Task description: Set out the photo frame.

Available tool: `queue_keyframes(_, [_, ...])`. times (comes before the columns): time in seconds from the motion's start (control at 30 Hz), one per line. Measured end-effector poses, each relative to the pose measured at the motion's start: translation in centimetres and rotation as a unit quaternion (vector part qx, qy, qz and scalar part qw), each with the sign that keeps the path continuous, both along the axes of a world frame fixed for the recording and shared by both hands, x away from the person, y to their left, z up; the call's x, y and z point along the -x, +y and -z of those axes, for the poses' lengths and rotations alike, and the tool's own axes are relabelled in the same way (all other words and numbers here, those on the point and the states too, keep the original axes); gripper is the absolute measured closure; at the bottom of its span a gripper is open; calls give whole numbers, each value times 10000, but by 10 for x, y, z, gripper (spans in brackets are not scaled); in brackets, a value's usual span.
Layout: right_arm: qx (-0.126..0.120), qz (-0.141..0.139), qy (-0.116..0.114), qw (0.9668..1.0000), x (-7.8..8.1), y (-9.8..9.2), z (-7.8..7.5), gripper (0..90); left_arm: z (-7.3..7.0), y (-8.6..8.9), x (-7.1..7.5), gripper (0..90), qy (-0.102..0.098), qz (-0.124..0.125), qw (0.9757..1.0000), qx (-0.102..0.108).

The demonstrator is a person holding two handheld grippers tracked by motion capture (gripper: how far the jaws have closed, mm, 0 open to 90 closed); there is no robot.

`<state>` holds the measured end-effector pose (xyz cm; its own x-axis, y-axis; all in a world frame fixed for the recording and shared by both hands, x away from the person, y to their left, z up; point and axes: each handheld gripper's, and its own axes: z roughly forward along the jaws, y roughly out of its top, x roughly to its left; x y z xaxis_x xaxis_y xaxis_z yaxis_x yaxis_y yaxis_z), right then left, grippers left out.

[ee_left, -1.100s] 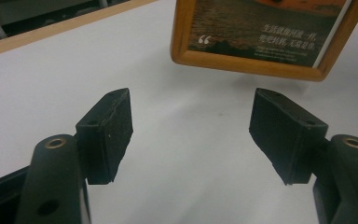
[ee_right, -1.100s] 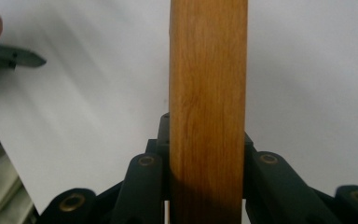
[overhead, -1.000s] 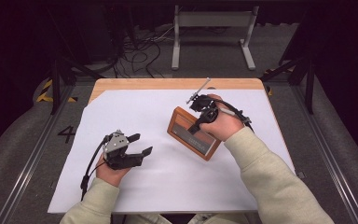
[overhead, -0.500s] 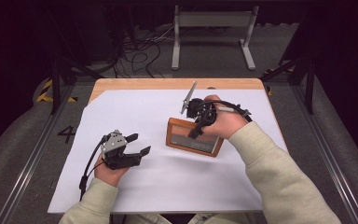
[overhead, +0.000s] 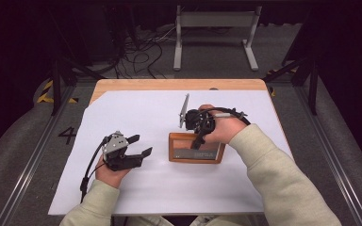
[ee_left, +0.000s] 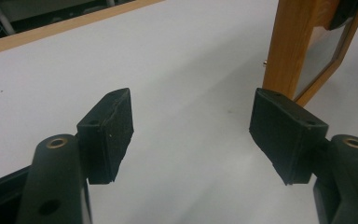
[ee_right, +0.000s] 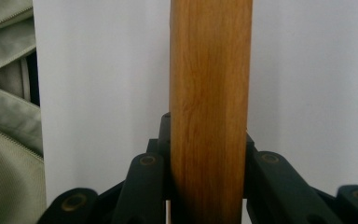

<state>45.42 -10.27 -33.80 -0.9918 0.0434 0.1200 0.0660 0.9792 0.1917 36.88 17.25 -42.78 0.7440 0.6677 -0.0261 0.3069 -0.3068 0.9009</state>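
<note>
A wooden picture frame (overhead: 195, 153) with a glass front stands tipped up on the white sheet (overhead: 146, 188), right of centre. My right gripper (overhead: 199, 141) comes down on its top rail from behind and is shut on it. In the right gripper view the rail (ee_right: 209, 93) runs up between the jaws of that gripper (ee_right: 208, 140). My left gripper (overhead: 140, 145) rests to the left of the frame, pointing toward it, open with nothing between its jaws. In the left gripper view the open gripper (ee_left: 193, 135) faces the frame's side (ee_left: 289, 46).
The white sheet covers most of the wooden table (overhead: 169, 84). A grey plate (overhead: 185, 110) sticks up from the right gripper. A metal stand (overhead: 214, 28) and loose cables (overhead: 141, 52) lie on the floor beyond the table's far edge.
The right hand has turned the frame from a skewed angle to square with the table's front edge and brought it slightly nearer. The left gripper has stayed put.
</note>
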Motion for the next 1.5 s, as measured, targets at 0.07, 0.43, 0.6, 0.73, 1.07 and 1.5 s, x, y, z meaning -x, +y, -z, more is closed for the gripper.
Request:
queue_keyframes(0.07, [16,-36,6,10000,0,1,2,739,0,0,0,305,2,1,10000,-3])
queue_keyframes(0.43, [46,-265,27,9996,-1,5,17,738,0,0,0,304,1,4,10000,-4])
queue_keyframes(0.6, [44,-286,43,9996,-1,6,18,738,0,0,0,304,3,4,10000,-1])
queue_keyframes(0.73, [-72,-139,100,9998,-3,3,19,732,0,-1,0,303,16,15,10000,12])
queue_keyframes(1.07, [-284,416,-94,9987,-13,-4,22,616,0,0,0,301,22,15,10000,7])
queue_keyframes(1.5, [-681,863,-308,9935,-10,-17,20,419,1,-1,0,300,29,20,10000,1])
